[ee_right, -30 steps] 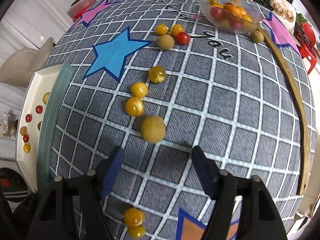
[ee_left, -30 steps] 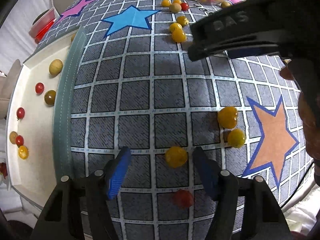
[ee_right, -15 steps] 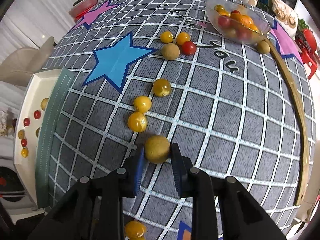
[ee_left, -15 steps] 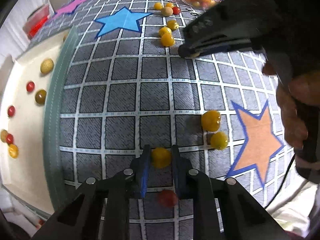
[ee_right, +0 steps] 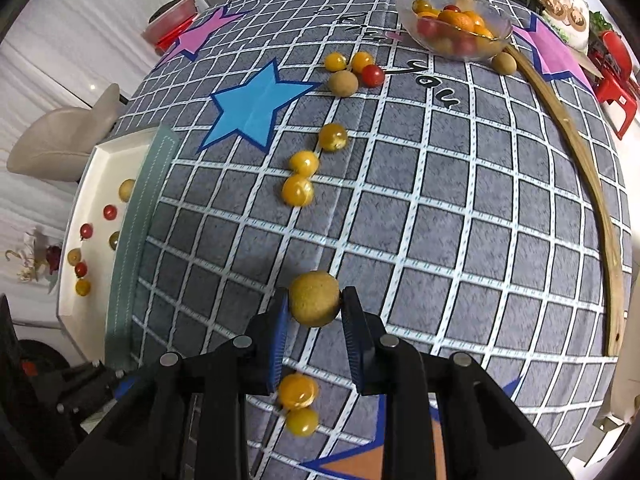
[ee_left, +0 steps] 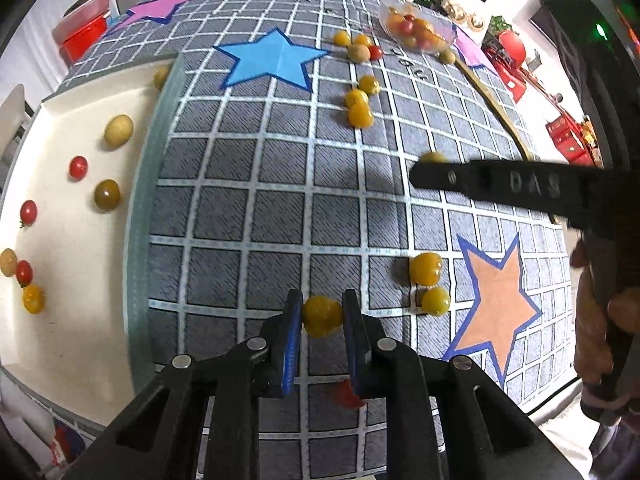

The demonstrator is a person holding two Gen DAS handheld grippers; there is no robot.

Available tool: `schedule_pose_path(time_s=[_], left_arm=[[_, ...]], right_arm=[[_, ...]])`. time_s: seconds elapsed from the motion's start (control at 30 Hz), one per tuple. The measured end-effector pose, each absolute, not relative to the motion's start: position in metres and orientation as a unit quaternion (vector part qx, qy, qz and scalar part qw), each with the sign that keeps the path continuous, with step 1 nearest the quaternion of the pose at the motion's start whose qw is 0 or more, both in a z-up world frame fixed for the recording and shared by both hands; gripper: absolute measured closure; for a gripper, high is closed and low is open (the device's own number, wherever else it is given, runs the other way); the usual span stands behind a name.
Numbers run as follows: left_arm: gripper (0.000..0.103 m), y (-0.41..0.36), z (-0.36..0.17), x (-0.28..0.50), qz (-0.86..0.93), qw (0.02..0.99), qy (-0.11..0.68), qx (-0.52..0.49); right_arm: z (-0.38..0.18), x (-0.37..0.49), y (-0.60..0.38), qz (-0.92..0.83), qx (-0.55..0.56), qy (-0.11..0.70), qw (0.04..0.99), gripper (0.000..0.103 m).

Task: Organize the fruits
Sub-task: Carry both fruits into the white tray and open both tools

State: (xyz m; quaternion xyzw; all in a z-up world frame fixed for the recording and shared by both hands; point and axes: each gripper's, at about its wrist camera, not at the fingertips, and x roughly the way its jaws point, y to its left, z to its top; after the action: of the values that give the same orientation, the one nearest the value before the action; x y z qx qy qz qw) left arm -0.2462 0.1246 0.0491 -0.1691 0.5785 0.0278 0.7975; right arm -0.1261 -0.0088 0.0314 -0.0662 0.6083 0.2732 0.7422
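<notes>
My left gripper (ee_left: pixel 320 314) is shut on a yellow cherry tomato (ee_left: pixel 322 315) and holds it above the grid cloth. My right gripper (ee_right: pixel 314 300) is shut on a tan round fruit (ee_right: pixel 314 298), lifted off the cloth; it shows from the side in the left wrist view (ee_left: pixel 432 172). Loose yellow tomatoes (ee_left: pixel 426 268) lie beside the orange star, and a red one (ee_left: pixel 348 394) lies under my left fingers. A white tray (ee_left: pixel 72 240) at the left holds several small fruits.
A glass bowl (ee_right: pixel 454 28) of mixed fruit stands at the far edge. More yellow tomatoes (ee_right: pixel 298 190) and a tan and red cluster (ee_right: pixel 352 76) lie mid-cloth. A wooden hoop (ee_right: pixel 592 184) curves along the right. A red-lidded box (ee_left: pixel 82 34) sits far left.
Both grippers closed from open onto their fruits, then lifted them off the cloth. The right gripper rose and moved right in the left wrist view.
</notes>
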Motion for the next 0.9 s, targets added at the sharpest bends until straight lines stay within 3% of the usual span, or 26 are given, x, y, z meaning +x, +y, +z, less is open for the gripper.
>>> schedule_pose_path(time_s=[0.6, 0.9], left_arm=[[0.082, 0.216, 0.071, -0.281, 0.125, 0.816, 0.53, -0.196], [0.082, 0.284, 0.055, -0.284, 0.209, 0.804, 0.522, -0.194]], right_arm=[[0.054, -0.15, 0.075, 0.341, -0.089, 0.595, 0.722, 0.074], [0.058, -0.145, 0.156, 0.38, -0.098, 0.586, 0.709, 0.074]])
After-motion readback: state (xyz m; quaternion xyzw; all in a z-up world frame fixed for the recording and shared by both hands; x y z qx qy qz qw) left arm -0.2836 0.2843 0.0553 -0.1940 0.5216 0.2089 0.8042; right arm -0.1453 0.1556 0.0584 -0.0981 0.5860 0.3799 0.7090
